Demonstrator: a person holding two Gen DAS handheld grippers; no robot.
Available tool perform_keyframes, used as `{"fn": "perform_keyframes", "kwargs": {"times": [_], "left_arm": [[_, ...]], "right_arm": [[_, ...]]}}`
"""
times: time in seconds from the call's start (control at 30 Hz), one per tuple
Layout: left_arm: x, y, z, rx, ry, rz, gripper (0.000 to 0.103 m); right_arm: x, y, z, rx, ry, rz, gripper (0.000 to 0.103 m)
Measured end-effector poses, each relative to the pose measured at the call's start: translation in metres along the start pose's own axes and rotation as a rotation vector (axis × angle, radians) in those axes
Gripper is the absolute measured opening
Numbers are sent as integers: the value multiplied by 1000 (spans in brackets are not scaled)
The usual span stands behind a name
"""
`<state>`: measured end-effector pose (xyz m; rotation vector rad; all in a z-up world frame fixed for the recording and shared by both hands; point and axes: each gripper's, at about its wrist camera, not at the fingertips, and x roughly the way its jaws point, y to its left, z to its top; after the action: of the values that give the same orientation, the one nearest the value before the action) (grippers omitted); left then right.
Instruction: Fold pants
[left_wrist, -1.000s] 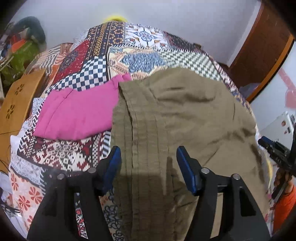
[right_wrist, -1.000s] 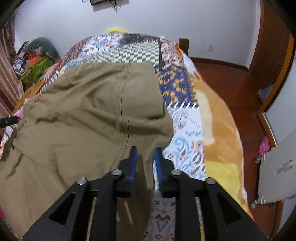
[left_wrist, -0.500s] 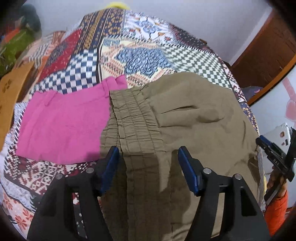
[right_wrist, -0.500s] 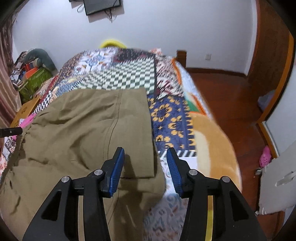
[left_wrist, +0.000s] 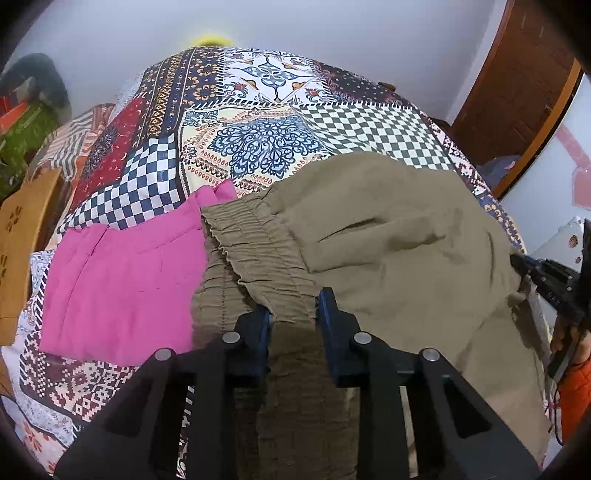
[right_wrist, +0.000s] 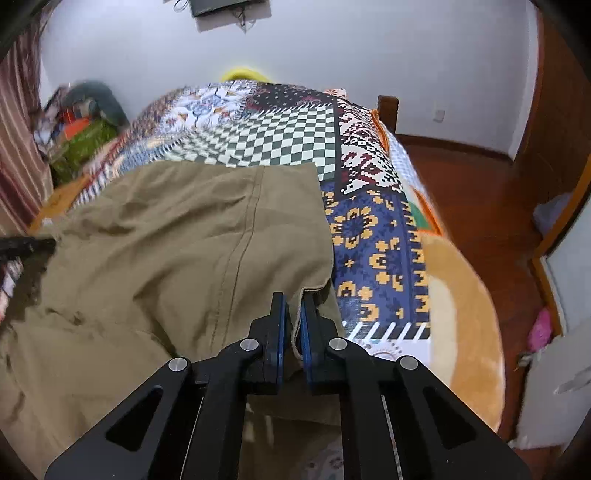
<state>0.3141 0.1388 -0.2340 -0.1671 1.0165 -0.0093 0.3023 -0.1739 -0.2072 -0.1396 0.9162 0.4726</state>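
Note:
Olive-green pants (left_wrist: 399, 251) lie spread across a patchwork bedspread (left_wrist: 266, 110). My left gripper (left_wrist: 293, 314) is shut on the gathered elastic waistband (left_wrist: 255, 240), with a bunch of fabric pinched between its blue pads. My right gripper (right_wrist: 291, 317) is shut on the hem edge of the pants (right_wrist: 184, 251) at their right side, the cloth lifted slightly there. The right gripper also shows at the right edge of the left wrist view (left_wrist: 546, 277).
A folded pink garment (left_wrist: 122, 280) lies left of the pants, touching the waistband. A wooden chair back (left_wrist: 22, 229) stands at the bed's left. The bed's right edge drops to a wooden floor (right_wrist: 480, 206). A clutter pile (right_wrist: 81, 125) sits far left.
Both grippers were open half a second ago and have closed on the pants: the left on the waistband, the right on the hem edge. The waistband is now bunched up.

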Motion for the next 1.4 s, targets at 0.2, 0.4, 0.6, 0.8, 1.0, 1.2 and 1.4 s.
{"fn": "perform_keyframes", "kwargs": {"times": [0.2, 0.4, 0.6, 0.8, 1.0, 1.2, 1.4], "left_arm": [[5, 6, -7, 21, 3, 53, 24], [-9, -4, -2, 65, 2, 95, 33], [-37, 7, 11, 57, -98, 123, 71], [-34, 21, 34, 36, -97, 127, 74], [-5, 40, 52, -9, -56, 127, 75], [31, 56, 62, -71, 5, 83, 75], [57, 59, 60, -79, 55, 36, 75]], "right_arm": [[10, 2, -11, -71, 54, -46, 4], [6, 2, -4, -79, 81, -49, 5], [-9, -3, 18, -53, 35, -36, 27], [-16, -1, 52, -79, -45, -51, 42], [1, -4, 84, -74, -71, -42, 52], [39, -16, 104, -42, -23, -21, 52], [86, -19, 112, -81, 92, 6, 52]]}}
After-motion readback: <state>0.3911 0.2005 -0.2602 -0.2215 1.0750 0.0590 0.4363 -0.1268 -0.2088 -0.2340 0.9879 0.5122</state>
